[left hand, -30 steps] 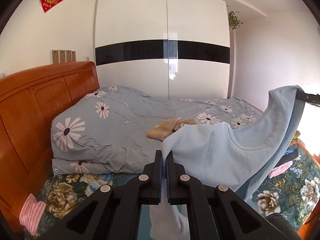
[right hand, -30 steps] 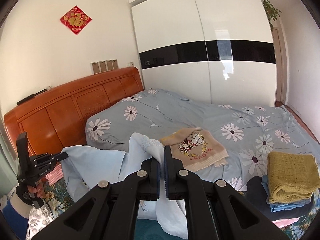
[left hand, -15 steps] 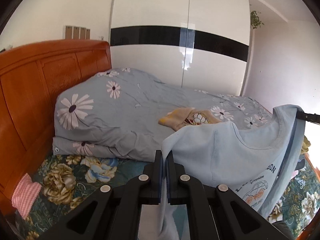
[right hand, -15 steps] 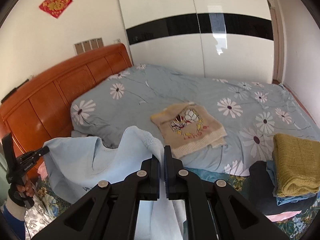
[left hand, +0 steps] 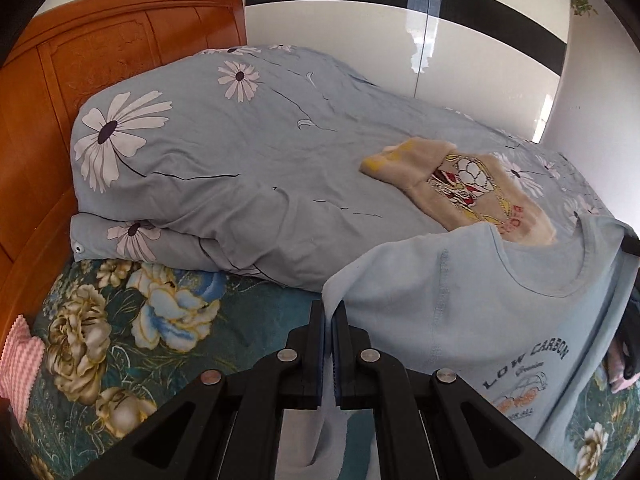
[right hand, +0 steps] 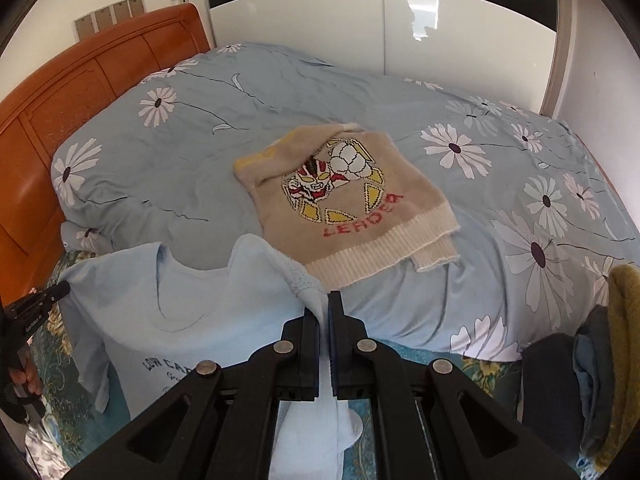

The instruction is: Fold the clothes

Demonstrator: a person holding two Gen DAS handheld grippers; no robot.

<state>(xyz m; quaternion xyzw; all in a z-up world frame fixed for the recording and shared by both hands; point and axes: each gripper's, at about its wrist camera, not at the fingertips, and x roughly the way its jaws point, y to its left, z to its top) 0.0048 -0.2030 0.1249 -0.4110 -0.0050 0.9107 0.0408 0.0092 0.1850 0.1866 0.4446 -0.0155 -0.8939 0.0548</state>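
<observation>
A light blue T-shirt (left hand: 472,304) with a "LOW CARBON" print hangs stretched between my two grippers, over the near edge of the bed. My left gripper (left hand: 330,312) is shut on one shoulder of it. My right gripper (right hand: 324,308) is shut on the other shoulder; the shirt (right hand: 160,312) spreads to the left in the right wrist view, where the left gripper (right hand: 44,300) also shows. A beige knitted sweater (right hand: 344,200) with a cartoon print lies flat on the quilt behind the shirt; it also shows in the left wrist view (left hand: 464,184).
A grey-blue daisy quilt (right hand: 500,168) covers the bed, with an orange wooden headboard (left hand: 80,80) at the left. A floral sheet (left hand: 132,332) shows at the near edge. A stack of folded clothes (right hand: 616,360) with a mustard piece on top sits at the right. A white wardrobe (right hand: 400,20) stands behind.
Both grippers have dropped and tilted down toward the bed. The T-shirt has come down with them and now hangs lower, spread wider, with its print facing the left camera.
</observation>
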